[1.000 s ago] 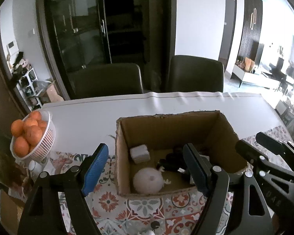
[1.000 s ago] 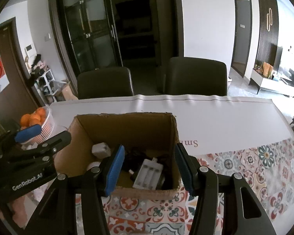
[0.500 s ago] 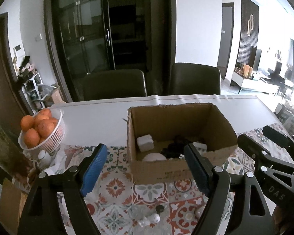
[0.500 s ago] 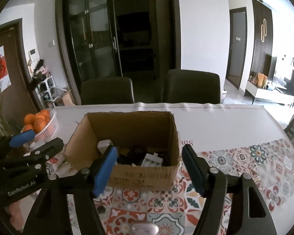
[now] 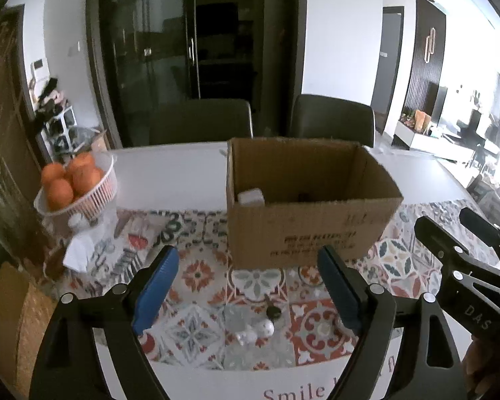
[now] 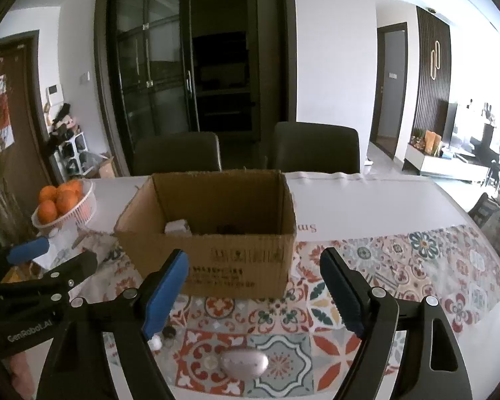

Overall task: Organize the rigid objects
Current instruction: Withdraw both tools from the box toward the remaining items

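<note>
Table: patterned runner under everything.
Box: open-topped, mid-table, collecting items.
Left gripper: jaws wide, empty, above white trinket.
Right gripper: jaws wide, empty, over silver oval, likely next.

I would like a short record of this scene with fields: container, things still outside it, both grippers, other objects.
container: cardboard box, open top, on patterned mat; white block inside
still outside: silver oval object; small white item with black piece, both on the mat in front of the box
left gripper: open, holding nothing
right gripper: open, holding nothing
other: basket of oranges left of the box
</note>
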Motion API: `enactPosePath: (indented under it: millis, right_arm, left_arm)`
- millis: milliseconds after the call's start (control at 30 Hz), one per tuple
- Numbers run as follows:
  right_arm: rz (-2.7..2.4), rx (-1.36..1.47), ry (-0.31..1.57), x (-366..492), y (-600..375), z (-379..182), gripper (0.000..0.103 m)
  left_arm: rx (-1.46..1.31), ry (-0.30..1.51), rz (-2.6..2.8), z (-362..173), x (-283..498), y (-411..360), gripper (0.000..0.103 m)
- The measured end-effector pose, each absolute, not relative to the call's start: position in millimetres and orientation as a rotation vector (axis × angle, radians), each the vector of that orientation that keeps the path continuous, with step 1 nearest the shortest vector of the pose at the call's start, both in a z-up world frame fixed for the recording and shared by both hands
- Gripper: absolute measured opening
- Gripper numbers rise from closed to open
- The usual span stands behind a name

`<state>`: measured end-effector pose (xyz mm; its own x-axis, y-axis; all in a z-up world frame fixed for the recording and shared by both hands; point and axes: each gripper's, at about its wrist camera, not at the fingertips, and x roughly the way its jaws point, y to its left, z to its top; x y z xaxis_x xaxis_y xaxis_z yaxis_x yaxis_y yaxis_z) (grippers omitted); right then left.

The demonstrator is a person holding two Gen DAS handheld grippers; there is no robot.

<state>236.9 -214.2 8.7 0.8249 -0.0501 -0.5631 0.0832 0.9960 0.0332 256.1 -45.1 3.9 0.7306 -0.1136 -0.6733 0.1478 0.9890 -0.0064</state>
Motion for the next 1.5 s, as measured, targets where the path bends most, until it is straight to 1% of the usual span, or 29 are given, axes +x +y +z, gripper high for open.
enactPosePath:
  millis: [133,800,1033,1333,1500]
  right_arm:
    - [-0.076,0.043,0.605,230.2,-210.5,-1.7,0.084]
    - [-0.074,0.032,0.71,215.7,-193.5,-56.9,0.084]
    - [-0.062,0.088,0.809,228.7,-198.9,-78.0,0.084]
    - [-0.065,0.234,0.998,245.7,-219.6,-117.1,0.084]
    - [-0.061,0.284,1.052,248.6,-224.9,-132.2,0.084]
  left_arm:
    - [0.028,0.771,-0.132,-11.5,249.5,-40.0,0.086]
    - [-0.036,0.915,-0.107,-77.6,240.7,-22.1,0.086]
    - [-0.043,0.982,-0.1,-95.2,250.8,-23.5,0.086]
    - [-0.056,1.074,-0.101,-118.3,268.0,-36.2,0.086]
    - [-0.066,1.104,-0.095,-128.3,275.8,-42.3,0.086]
